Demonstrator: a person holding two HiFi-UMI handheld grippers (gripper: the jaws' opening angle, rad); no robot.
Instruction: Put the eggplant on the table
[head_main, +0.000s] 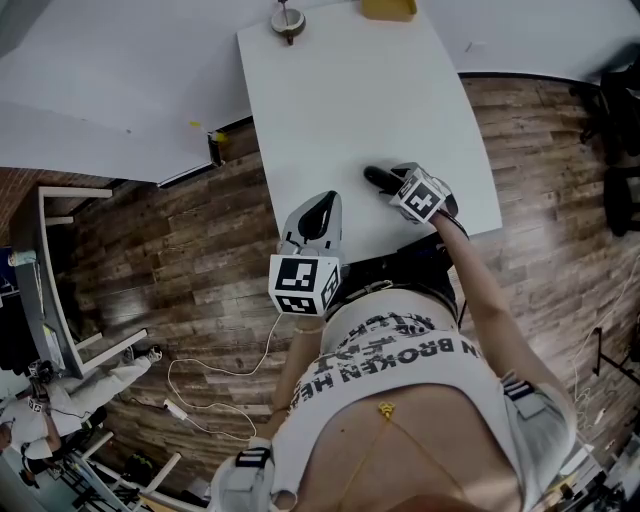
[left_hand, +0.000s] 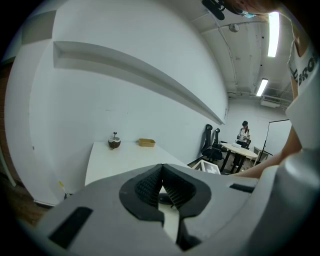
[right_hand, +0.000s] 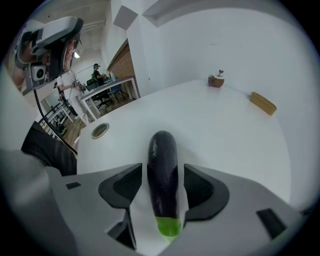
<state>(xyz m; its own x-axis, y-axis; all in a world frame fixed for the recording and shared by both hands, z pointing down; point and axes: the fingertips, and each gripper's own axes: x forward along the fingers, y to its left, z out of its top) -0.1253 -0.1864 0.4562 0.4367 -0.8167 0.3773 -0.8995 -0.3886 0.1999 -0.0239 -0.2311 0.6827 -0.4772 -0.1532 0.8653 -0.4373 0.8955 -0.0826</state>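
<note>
Eggplant (right_hand: 162, 150) lies on white table (right_hand: 235, 135), between spread jaws of right hand-held gripper (right_hand: 163, 186); left hand-held gripper (left_hand: 161, 182) closed, empty.

We hold the left gripper (head_main: 324, 203) over the white table's (head_main: 350, 90) near edge; our right gripper (head_main: 392, 182) hovers at a dark eggplant (head_main: 376, 178).

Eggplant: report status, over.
Left gripper shut, empty. Right gripper open, jaws straddling the eggplant. Eggplant lying on the white table, not gripped. Nothing in the way.
</note>
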